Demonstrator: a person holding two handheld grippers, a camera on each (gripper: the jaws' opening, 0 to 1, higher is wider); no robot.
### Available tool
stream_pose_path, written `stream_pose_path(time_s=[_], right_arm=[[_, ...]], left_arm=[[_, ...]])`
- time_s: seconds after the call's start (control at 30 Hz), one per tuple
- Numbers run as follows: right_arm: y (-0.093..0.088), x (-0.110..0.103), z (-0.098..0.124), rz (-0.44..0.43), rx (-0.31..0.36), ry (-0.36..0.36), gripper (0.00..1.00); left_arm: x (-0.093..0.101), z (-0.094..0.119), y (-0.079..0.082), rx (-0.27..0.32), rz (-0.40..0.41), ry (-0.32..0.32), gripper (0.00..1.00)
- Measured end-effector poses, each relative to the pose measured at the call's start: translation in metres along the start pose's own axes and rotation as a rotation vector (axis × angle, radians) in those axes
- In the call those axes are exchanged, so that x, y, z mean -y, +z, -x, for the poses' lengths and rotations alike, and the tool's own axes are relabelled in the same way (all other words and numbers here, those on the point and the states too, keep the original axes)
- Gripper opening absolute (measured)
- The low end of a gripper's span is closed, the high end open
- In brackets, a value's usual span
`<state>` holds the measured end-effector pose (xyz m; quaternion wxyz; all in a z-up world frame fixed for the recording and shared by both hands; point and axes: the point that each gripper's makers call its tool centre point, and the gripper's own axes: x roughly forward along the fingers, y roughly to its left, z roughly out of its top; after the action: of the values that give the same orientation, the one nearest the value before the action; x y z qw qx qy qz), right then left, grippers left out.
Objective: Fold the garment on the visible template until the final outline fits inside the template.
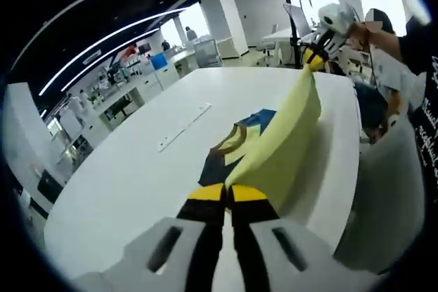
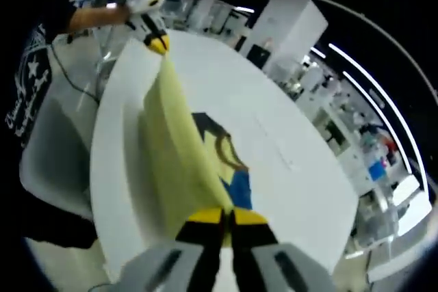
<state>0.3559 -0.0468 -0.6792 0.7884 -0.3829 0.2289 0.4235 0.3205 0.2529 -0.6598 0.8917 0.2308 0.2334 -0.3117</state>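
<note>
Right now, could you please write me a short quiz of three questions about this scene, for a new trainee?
1. True or false: the yellow garment lies flat and untouched on the white table.
2. Multiple choice: the left gripper is
A. open above the table
B. shut on the garment's edge
C. holding the pale strip
3. Fill in: in the left gripper view, the right gripper holds the garment's far ____.

Key:
1. False. Both grippers hold it lifted and stretched between them.
2. B.
3. End. The right gripper view shows the same: its own jaws pinch one end, and the left gripper pinches the other.
</note>
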Motion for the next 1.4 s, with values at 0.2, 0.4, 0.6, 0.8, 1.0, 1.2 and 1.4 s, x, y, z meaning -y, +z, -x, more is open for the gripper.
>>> stream_pose_path(time_s=[0.2,0.4,0.6,0.8,1.0,1.2,1.4], right_arm=[[0.001,0.022,-0.017,0.028,-0.034,-0.057,0.0],[-0.005,0.037,-0.044,0.06,-0.094,-0.074,0.0],[-0.011,0.049,-0.065,0.054,-0.103,-0.071,0.0],[-0.018,0.058,-0.088,0.092,-0.145,-0.074,0.0],[-0.032,0.063,-0.111,0.075,-0.173,-0.06,0.0],[-0.042,0.065,-0.127,0.035,-0.189,-0.045,0.0],[-0.05,0.066,-0.146,0.028,-0.206,-0.022,0.0]], left_arm=[[-0.02,-0.017,0.006,0.006,0.017,0.033,0.0],[-0.046,-0.041,-0.005,-0.048,0.042,0.051,0.0],[-0.063,-0.062,-0.014,-0.072,0.053,0.055,0.0],[-0.073,-0.083,-0.025,-0.099,0.054,0.051,0.0],[-0.076,-0.105,-0.035,-0.133,0.034,0.04,0.0],[-0.082,-0.128,-0.047,-0.161,0.035,0.026,0.0],[-0.084,-0.145,-0.061,-0.195,0.036,0.013,0.0]])
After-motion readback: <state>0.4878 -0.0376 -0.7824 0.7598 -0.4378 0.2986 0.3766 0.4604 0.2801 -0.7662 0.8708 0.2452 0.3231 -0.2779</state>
